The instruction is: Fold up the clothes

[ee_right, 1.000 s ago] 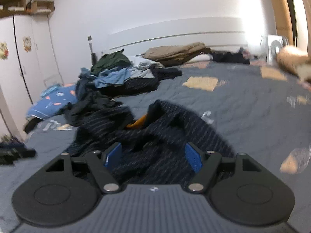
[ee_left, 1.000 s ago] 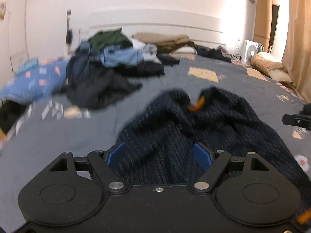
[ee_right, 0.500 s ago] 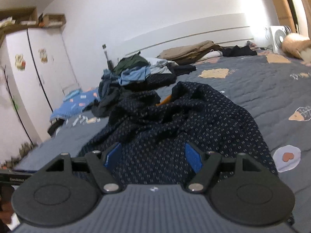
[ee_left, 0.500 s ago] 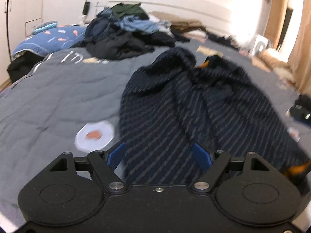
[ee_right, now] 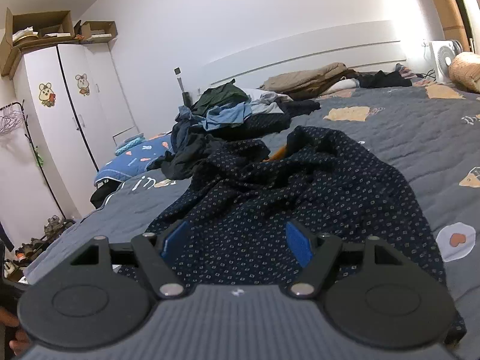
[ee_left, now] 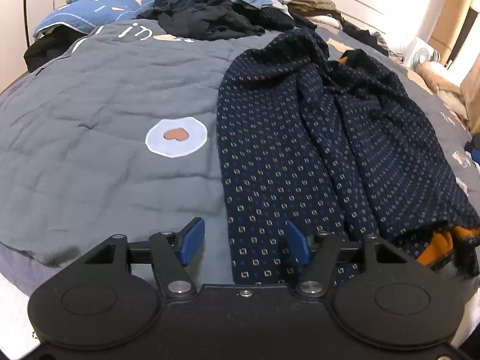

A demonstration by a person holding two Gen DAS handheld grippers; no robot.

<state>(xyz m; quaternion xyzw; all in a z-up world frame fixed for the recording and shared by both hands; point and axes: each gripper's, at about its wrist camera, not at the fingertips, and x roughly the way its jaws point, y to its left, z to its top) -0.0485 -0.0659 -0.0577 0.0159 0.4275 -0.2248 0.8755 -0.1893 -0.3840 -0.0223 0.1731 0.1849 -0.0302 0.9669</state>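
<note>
Shirt (ee_left: 315,138) (ee_right: 300,186), navy with small square print, lies rumpled on the quilt, long axis running away from both cameras. Orange lining shows at its near right hem in the left view and at the far collar in both views. Deep folds run down its middle; left edge is fairly straight in the left view.

Quilt (ee_left: 90,120) (ee_right: 420,138), grey, covers the bed, wrinkled, with a white oval heart patch (ee_left: 176,136) just left of the shirt. Another such patch (ee_right: 456,240) sits just right of the shirt in the right view.

Clothes pile (ee_left: 216,15) (ee_right: 228,114), mixed dark, blue and green, heaps at the far end of the bed, beyond the shirt. Blue pillow (ee_left: 96,9) (ee_right: 132,156) lies left of the pile. White wardrobe (ee_right: 69,114) with two mouse stickers stands at far left, cardboard boxes on top. Fan (ee_right: 445,57) stands at far right by the headboard.

Left gripper (ee_left: 244,240): jaws wide apart, straddling the shirt's near left edge, left pad over bare quilt, right pad over fabric; holding nothing.

Right gripper (ee_right: 237,240): jaws wide apart over the shirt's near end, fabric between the pads, not clamped.
</note>
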